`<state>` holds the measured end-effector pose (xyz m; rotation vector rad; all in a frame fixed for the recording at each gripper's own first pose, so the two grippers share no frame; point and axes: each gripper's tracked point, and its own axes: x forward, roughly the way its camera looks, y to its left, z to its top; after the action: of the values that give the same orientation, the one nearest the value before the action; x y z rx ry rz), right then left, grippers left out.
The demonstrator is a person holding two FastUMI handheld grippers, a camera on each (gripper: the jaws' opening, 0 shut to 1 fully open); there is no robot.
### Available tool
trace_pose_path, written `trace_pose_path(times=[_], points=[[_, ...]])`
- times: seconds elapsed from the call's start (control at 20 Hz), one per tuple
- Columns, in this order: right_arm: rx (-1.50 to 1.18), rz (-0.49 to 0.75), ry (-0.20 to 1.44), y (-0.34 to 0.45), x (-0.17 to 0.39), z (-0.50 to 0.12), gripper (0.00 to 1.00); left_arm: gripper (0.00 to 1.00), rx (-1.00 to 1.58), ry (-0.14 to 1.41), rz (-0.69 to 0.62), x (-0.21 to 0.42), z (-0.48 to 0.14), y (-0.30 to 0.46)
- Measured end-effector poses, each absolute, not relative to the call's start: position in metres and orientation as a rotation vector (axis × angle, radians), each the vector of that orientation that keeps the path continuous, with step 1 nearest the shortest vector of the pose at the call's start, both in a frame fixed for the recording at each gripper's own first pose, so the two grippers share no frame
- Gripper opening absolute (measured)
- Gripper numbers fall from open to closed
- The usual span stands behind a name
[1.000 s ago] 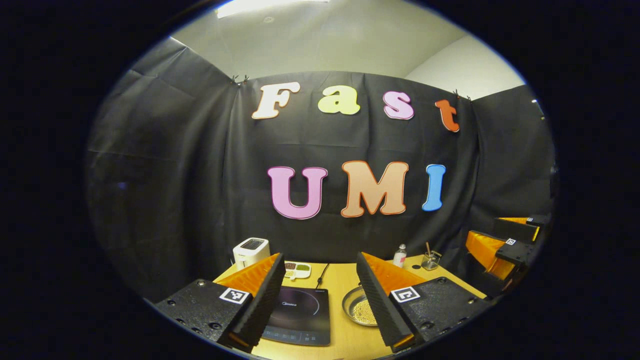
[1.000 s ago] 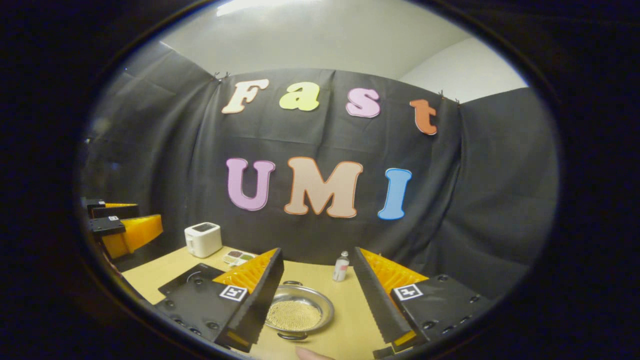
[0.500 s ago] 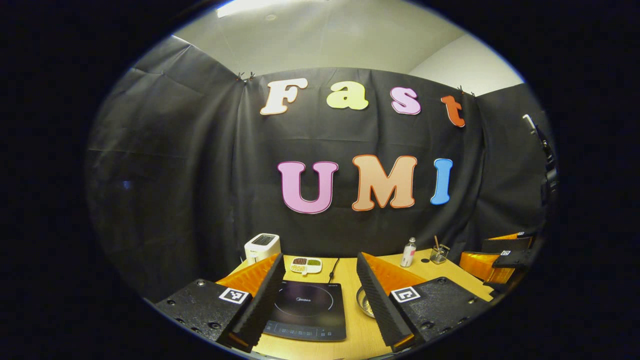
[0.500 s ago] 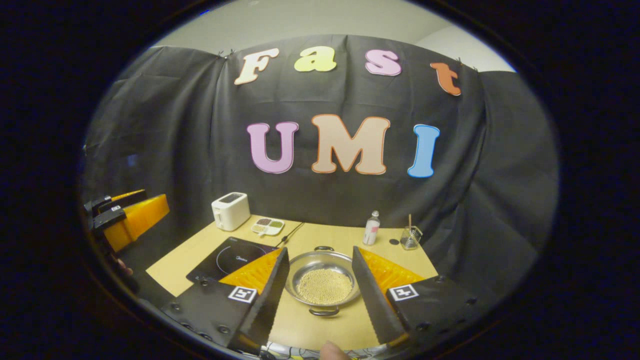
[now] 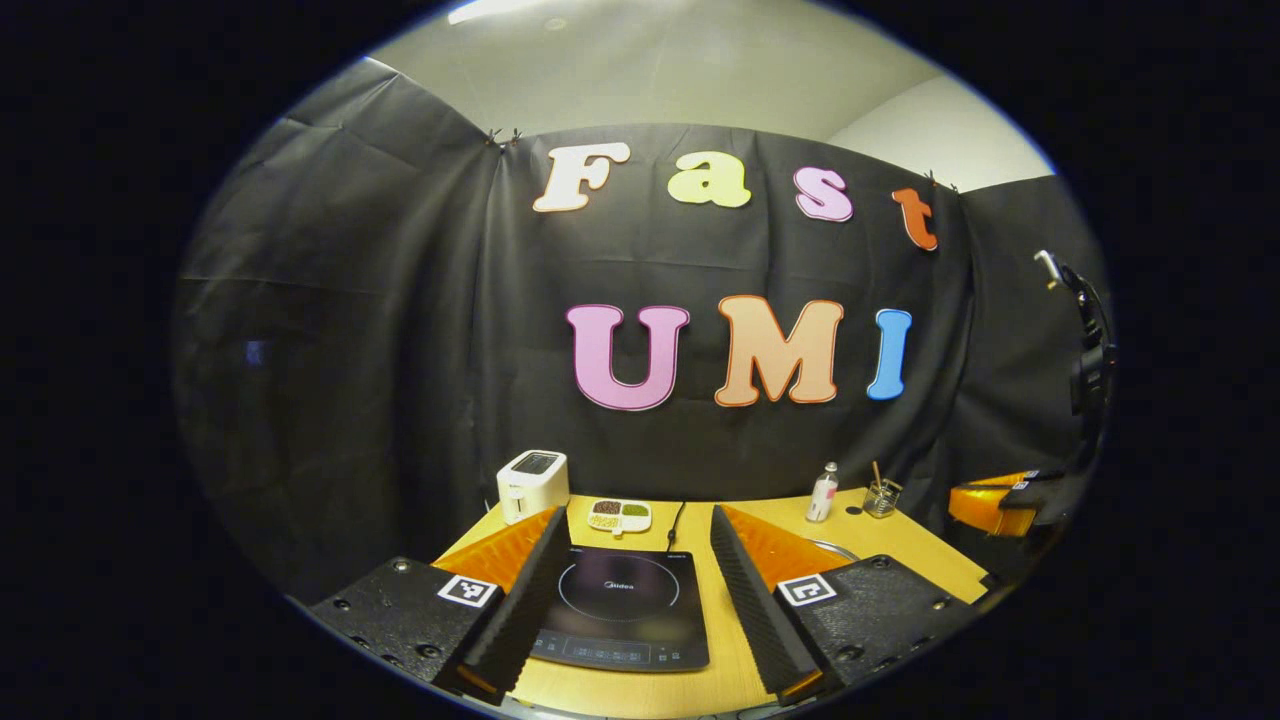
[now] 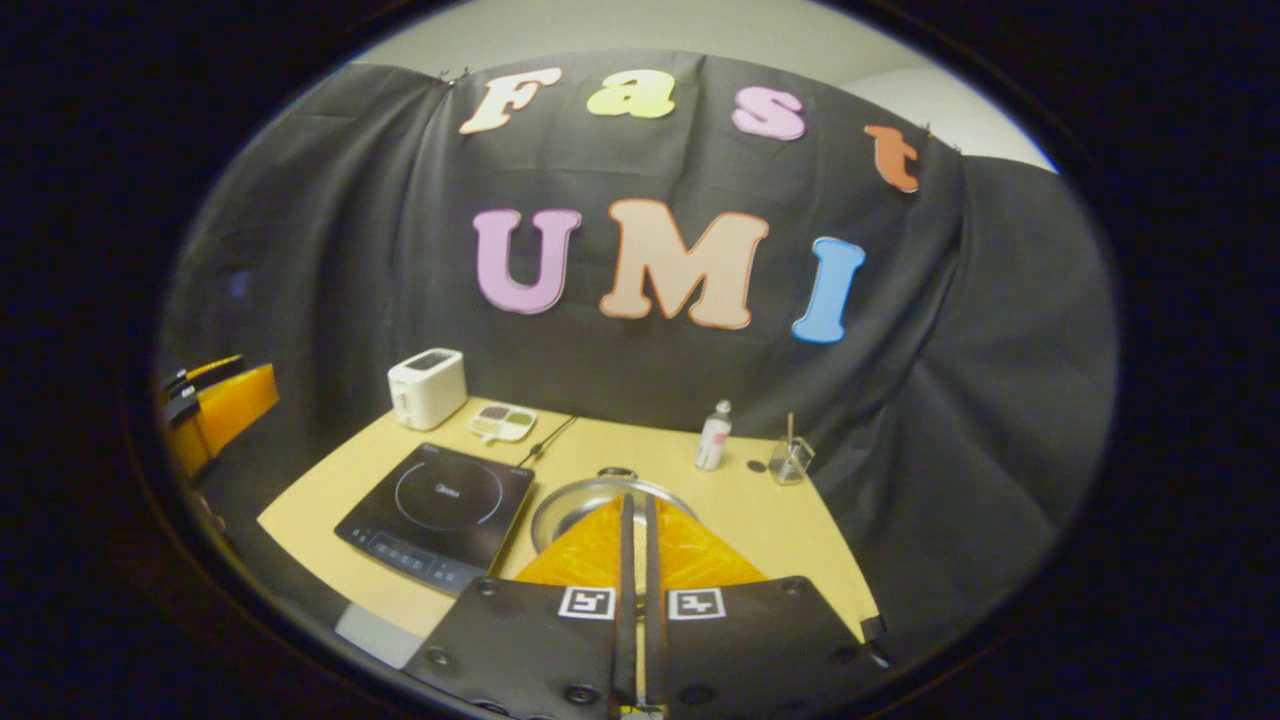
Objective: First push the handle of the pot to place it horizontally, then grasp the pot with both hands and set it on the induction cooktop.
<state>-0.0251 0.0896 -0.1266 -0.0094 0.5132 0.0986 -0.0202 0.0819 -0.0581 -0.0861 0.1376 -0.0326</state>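
Note:
In the right gripper view, a steel pot (image 6: 565,503) sits on the wooden table just right of the black induction cooktop (image 6: 440,510). One small loop handle (image 6: 617,471) shows at its far rim; the near rim is hidden. My right gripper (image 6: 635,497) hangs above the pot's near side, shut with nothing between its fingers. In the left gripper view, my left gripper (image 5: 640,515) stands open over the table's front edge, its fingers framing the cooktop (image 5: 620,605). A sliver of the pot's rim (image 5: 835,547) peeks out behind the right-hand finger. The right gripper (image 5: 1000,497) shows far to the right.
At the back of the table (image 6: 780,525) stand a white toaster (image 6: 427,387), a small divided dish (image 6: 502,422), a little bottle (image 6: 714,437) and a glass with a stick (image 6: 790,460). The cooktop's cable (image 6: 548,440) runs toward the wall. The left gripper (image 6: 215,405) hovers at the left.
My right gripper's fingers have come together from open, and it has risen and drawn back from the pot. The left gripper has swung so the cooktop sits between its fingers.

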Motion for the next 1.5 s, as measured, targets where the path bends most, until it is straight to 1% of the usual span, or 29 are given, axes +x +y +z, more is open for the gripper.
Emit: trace_pose_path(times=[0.1,0.15,0.2,0.25,0.3,0.35,0.4,0.45,0.5,0.55,0.6,0.65,0.7,0.75,0.85,1.0,1.05,1.1,1.2,1.25,1.3,1.45,1.5], points=[[0.002,0.151,0.528,0.097,-0.021,-0.136,0.02,0.83,-0.088,0.141,-0.008,-0.016,-0.058,0.082],[-0.002,0.176,0.548,0.099,-0.020,-0.145,0.04,0.83,-0.085,0.154,0.006,-0.015,-0.061,0.081],[0.011,0.223,0.581,0.109,-0.018,-0.159,0.02,0.83,-0.087,0.164,0.018,-0.014,-0.065,0.080],[0.026,0.249,0.613,0.112,-0.016,-0.176,0.03,0.83,-0.095,0.165,0.025,-0.011,-0.065,0.076],[0.063,0.288,0.647,0.118,-0.020,-0.183,0.04,0.78,-0.092,0.170,0.031,-0.008,-0.066,0.070],[0.102,0.318,0.692,0.123,-0.022,-0.199,0.04,0.83,-0.076,0.186,0.046,-0.005,-0.069,0.068],[0.135,0.344,0.738,0.125,-0.023,-0.214,0.07,0.83,-0.060,0.201,0.068,-0.006,-0.072,0.070],[0.174,0.377,0.784,0.131,-0.025,-0.229,0.00,0.83,-0.056,0.200,0.089,-0.004,-0.069,0.070],[0.195,0.404,0.818,0.134,-0.025,-0.243,0.00,0.83,-0.055,0.209,0.111,-0.001,-0.069,0.066],[0.193,0.432,0.847,0.135,-0.026,-0.256,0.02,0.83,-0.052,0.228,0.132,-0.002,-0.073,0.064],[0.192,0.471,0.877,0.139,-0.026,-0.271,0.00,0.83,-0.048,0.246,0.157,-0.005,-0.077,0.064],[0.190,0.500,0.902,0.141,-0.025,-0.282,0.03,0.83,-0.043,0.262,0.184,-0.007,-0.080,0.064],[0.180,0.535,0.931,0.145,-0.026,-0.297,0.03,0.83,-0.044,0.277,0.209,-0.008,-0.083,0.063],[0.171,0.558,0.953,0.147,-0.024,-0.310,0.00,0.83,-0.043,0.288,0.234,-0.010,-0.086,0.062],[0.183,0.595,1.012,0.155,-0.026,-0.331,0.00,0.83,-0.028,0.320,0.287,-0.020,-0.088,0.065],[0.211,0.630,1.079,0.163,-0.029,-0.352,0.03,0.84,-0.008,0.316,0.330,-0.025,-0.082,0.064],[0.214,0.641,1.090,0.167,-0.030,-0.357,0.03,0.79,0.001,0.323,0.340,-0.025,-0.082,0.065],[0.213,0.653,1.103,0.170,-0.033,-0.362,0.03,0.84,0.007,0.336,0.352,-0.027,-0.085,0.068],[0.179,0.669,1.142,0.177,-0.039,-0.381,0.03,0.85,0.007,0.337,0.380,-0.028,-0.083,0.072],[0.167,0.670,1.178,0.181,-0.044,-0.392,0.00,0.82,0.009,0.346,0.395,-0.030,-0.084,0.075],[0.176,0.665,1.196,0.184,-0.043,-0.397,0.03,0.85,0.006,0.346,0.400,-0.031,-0.085,0.074],[0.144,0.647,1.212,0.184,-0.037,-0.414,0.03,0.85,0.030,0.357,0.411,-0.033,-0.086,0.076],[0.127,0.643,1.214,0.183,-0.034,-0.419,0.00,0.85,0.035,0.360,0.414,-0.032,-0.087,0.077]])
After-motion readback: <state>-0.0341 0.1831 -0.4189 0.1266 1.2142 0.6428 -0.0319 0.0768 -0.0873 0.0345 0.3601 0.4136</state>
